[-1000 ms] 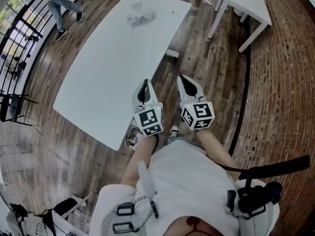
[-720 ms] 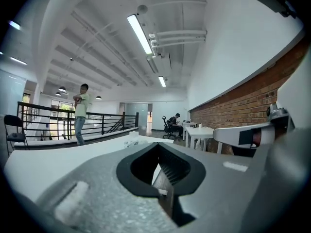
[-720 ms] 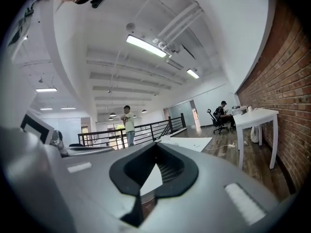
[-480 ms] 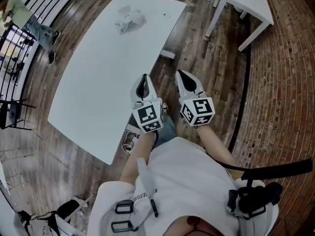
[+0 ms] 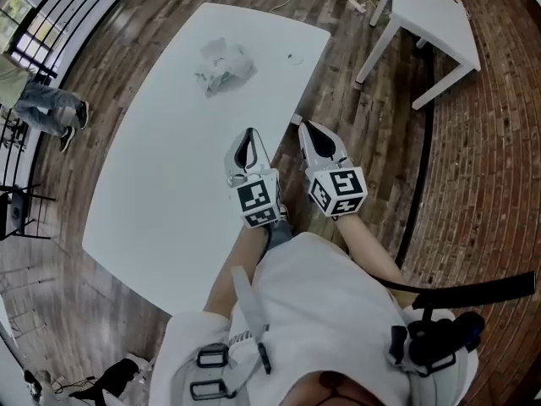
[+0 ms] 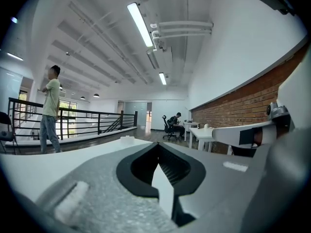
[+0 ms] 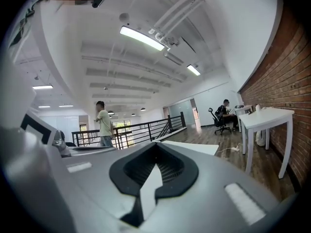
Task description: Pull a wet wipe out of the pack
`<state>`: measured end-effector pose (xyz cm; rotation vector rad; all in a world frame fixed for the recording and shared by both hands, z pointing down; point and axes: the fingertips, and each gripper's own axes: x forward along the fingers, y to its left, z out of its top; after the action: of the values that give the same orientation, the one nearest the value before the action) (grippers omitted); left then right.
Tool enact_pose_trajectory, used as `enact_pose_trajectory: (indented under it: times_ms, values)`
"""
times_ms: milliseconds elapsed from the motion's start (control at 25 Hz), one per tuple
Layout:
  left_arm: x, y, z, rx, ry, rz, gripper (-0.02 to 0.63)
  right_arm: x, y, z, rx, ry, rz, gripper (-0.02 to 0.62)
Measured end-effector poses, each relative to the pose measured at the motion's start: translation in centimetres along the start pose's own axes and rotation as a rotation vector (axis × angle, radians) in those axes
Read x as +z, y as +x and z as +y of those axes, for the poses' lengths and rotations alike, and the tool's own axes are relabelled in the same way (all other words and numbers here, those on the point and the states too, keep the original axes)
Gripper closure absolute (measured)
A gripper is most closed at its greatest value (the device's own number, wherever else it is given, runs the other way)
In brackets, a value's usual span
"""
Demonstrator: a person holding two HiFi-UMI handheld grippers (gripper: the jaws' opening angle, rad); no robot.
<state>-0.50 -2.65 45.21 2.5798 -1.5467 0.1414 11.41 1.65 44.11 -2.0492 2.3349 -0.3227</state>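
Pack (image 5: 224, 68): lying at the far end of the table (image 5: 152, 193), well apart from both grippers and not being touched. Left gripper (image 5: 247, 142) and right gripper (image 5: 313, 135): being held side by side near the table's right edge, jaws closed together, empty. Task judged unstarted; reach, grasp and pull are being awaited.
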Motion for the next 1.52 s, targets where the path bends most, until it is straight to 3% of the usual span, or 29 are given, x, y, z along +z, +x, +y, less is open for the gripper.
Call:
enact_pose_trajectory:
  times_ms: [320, 600, 760, 1080, 1240, 1320, 1520]
  values:
    - [-0.4, 4.1, 3.9, 0.053, -0.008, 0.021, 0.604, 0.4, 6.4, 0.0, 0.041, -0.017, 0.028, 0.591]
    - [-0.9, 6.8, 6.2, 0.138, -0.026, 0.043, 0.604, 0.0, 11.3, 0.0, 0.130, -0.020, 0.059, 0.591]
    - [-1.0, 8.9, 7.3, 0.203, -0.031, 0.059, 0.604, 0.1, 15.8, -0.2, 0.216, -0.037, 0.081, 0.591]
    - [-0.8, 12.0, 9.7, 0.402, -0.071, 0.075, 0.604, -0.9, 26.4, 0.8, 0.475, -0.178, 0.166, 0.591]
    - [-0.6, 12.4, 10.1, 0.439, -0.066, 0.080, 0.604, -2.3, 29.2, 1.4, 0.523, -0.212, 0.220, 0.589]
    - [-0.5, 12.2, 10.9, 0.453, -0.064, 0.085, 0.604, -3.3, 30.0, 1.8, 0.533, -0.221, 0.253, 0.517]
    - [-0.2, 11.9, 12.1, 0.452, -0.057, 0.087, 0.604, -7.0, 31.7, 4.2, 0.577, -0.270, 0.384, 0.479]
